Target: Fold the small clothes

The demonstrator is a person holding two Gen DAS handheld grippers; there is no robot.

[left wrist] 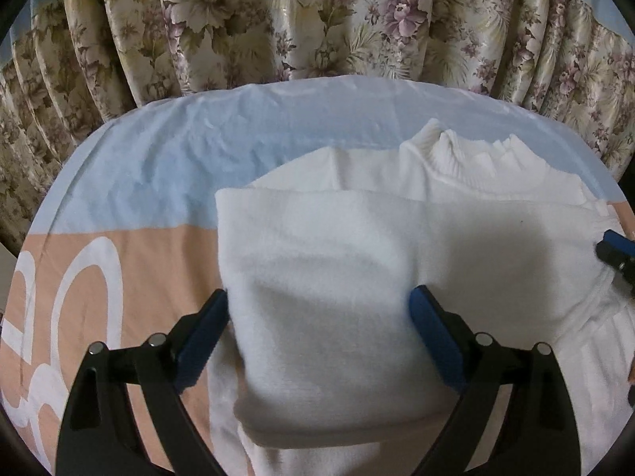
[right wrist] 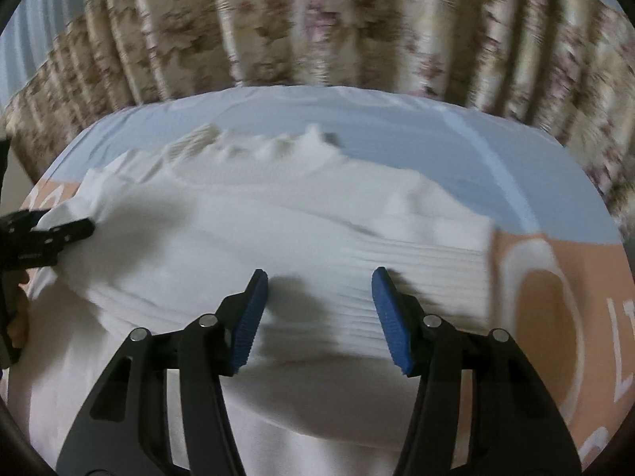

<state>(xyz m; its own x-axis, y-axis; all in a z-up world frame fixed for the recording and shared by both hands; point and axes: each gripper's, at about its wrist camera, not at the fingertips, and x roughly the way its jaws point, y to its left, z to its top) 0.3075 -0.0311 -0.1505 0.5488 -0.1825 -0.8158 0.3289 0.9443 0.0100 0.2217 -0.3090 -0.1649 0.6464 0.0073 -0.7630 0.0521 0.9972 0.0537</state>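
A white ribbed sweater (left wrist: 397,238) lies on the bed sheet (left wrist: 139,182), its high collar (left wrist: 468,158) toward the curtain. Its left side is folded over the body. My left gripper (left wrist: 319,309) is open, its blue pads straddling that folded white flap just above the cloth. My right gripper (right wrist: 319,281) is open and empty over the ribbed hem area of the sweater (right wrist: 278,230), which is blurred here. The right gripper's tip also shows at the right edge of the left wrist view (left wrist: 617,254). The left gripper shows at the left edge of the right wrist view (right wrist: 59,234).
The sheet is pale blue at the far side and peach with white ring shapes (left wrist: 79,277) nearer. A floral curtain (left wrist: 317,20) hangs close behind the far edge of the bed. Peach sheet with white lettering (right wrist: 575,317) lies right of the sweater.
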